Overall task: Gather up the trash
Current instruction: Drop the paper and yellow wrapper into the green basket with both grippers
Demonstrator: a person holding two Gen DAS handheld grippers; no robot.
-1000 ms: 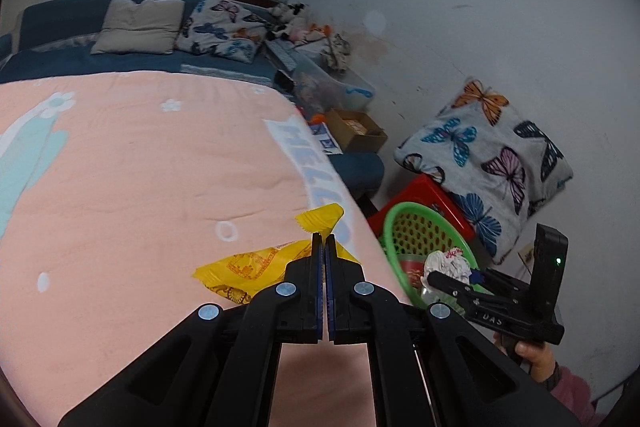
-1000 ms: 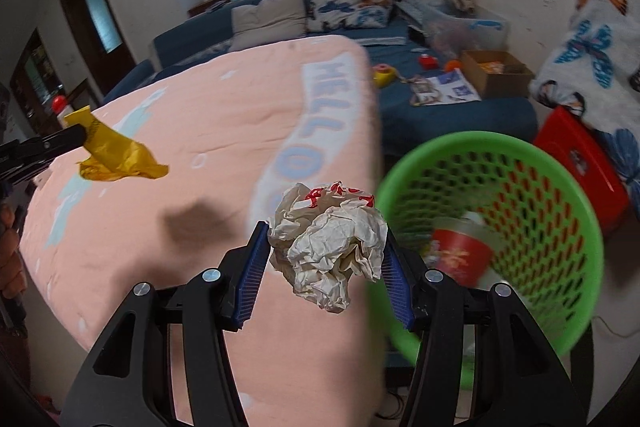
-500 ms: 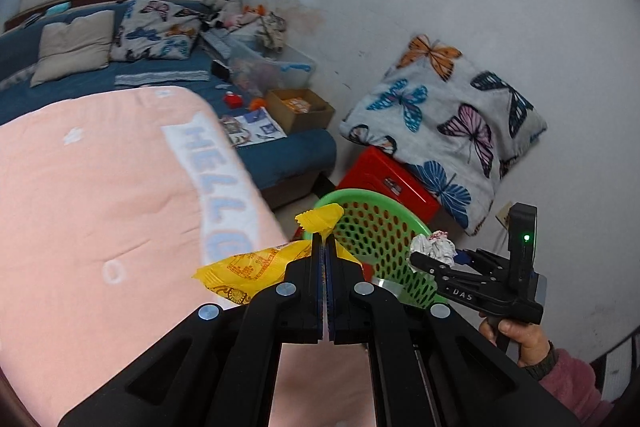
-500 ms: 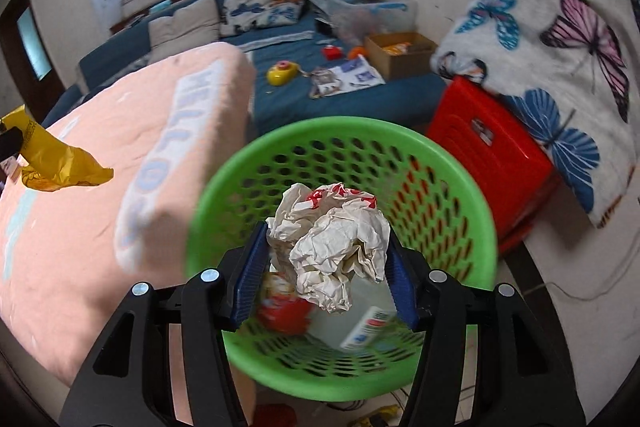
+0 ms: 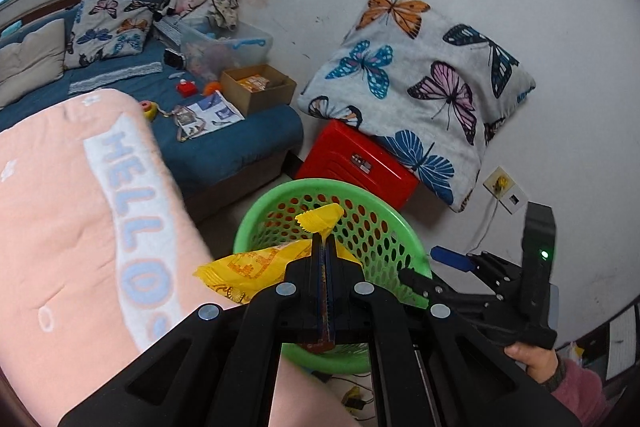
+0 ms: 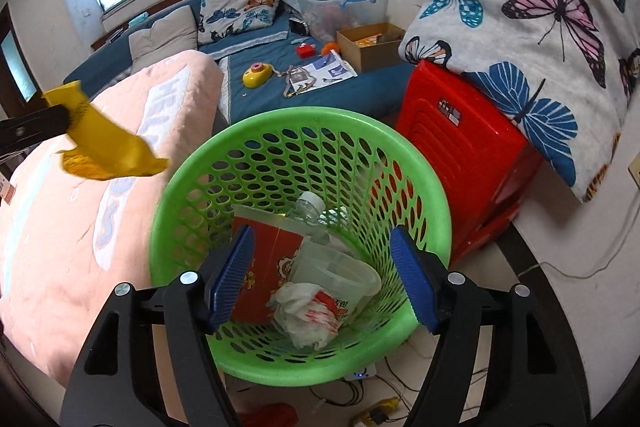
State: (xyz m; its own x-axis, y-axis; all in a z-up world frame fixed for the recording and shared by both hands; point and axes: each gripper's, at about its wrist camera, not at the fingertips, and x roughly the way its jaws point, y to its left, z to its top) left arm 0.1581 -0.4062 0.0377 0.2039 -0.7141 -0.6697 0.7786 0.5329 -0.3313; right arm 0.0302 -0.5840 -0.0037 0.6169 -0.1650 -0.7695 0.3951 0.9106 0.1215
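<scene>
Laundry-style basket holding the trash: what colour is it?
Bright green basket, perforated with oval holes; clearest in the right wrist view.

Yellow snack wrapper, crumpled and printed in orange, pinched at one twisted end, hanging just left of the basket rim. Green perforated basket on the floor beside the bed, containing crumpled white paper, a red cup, and clear plastic containers.

The crumpled paper wad isn't in the right gripper anymore, it's down in the green basket and the jaws are opening, empty. The left gripper carried the yellow wrapper off the pink blanket, looks about over the rim now.
</scene>
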